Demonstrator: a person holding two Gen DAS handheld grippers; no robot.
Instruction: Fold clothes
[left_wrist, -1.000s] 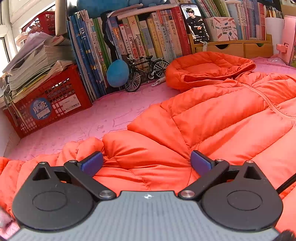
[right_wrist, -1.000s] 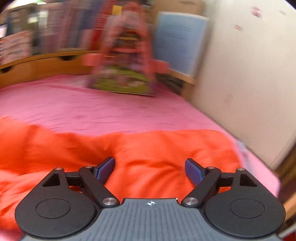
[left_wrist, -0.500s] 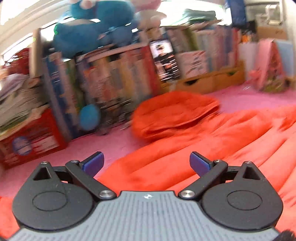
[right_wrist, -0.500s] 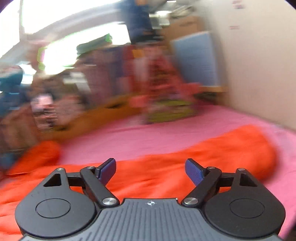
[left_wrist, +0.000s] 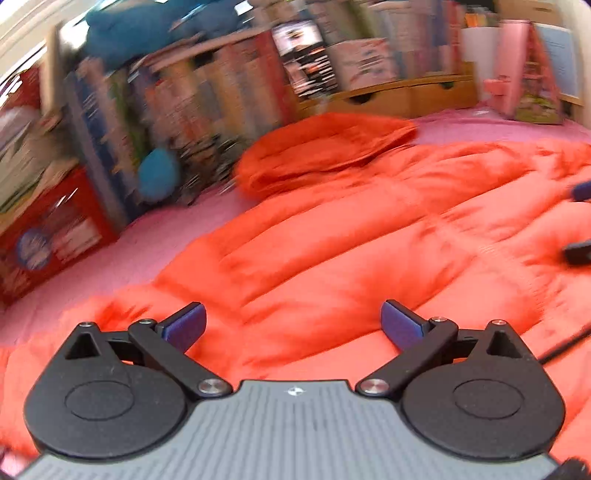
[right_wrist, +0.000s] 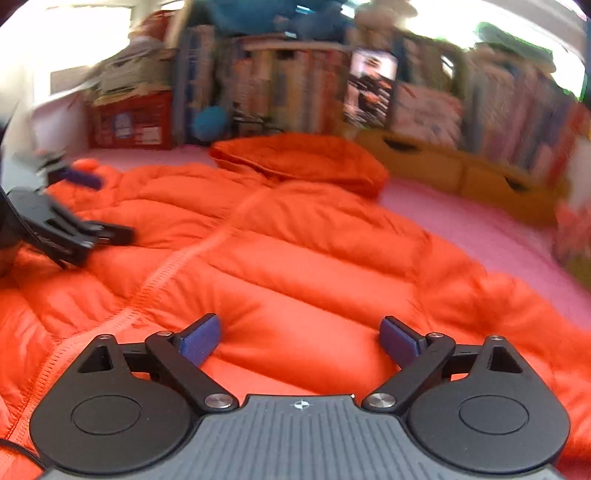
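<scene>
hovering wide apart, both grippers (left_wrist: 291, 319) (right_wrist: 299, 336) above orange jacket (right_wrist: 314, 251).

Lighting: we note bright daylight in both views. In the right wrist view the top corners are blown out to white glare.

Blur: we find heavy motion smear across the bookshelf (left_wrist: 207, 96) and red crate (left_wrist: 48, 236) in the left wrist view; the books (right_wrist: 280, 88) in the right wrist view are just as streaked. The orange jacket (right_wrist: 295, 258) is softened.

Sharpness: we record the left tongs (left_wrist: 291, 325) and right tongs (right_wrist: 299, 339) as crisp.

Distortion: we see fisheye bending and dark vignetting at the corners.
</scene>
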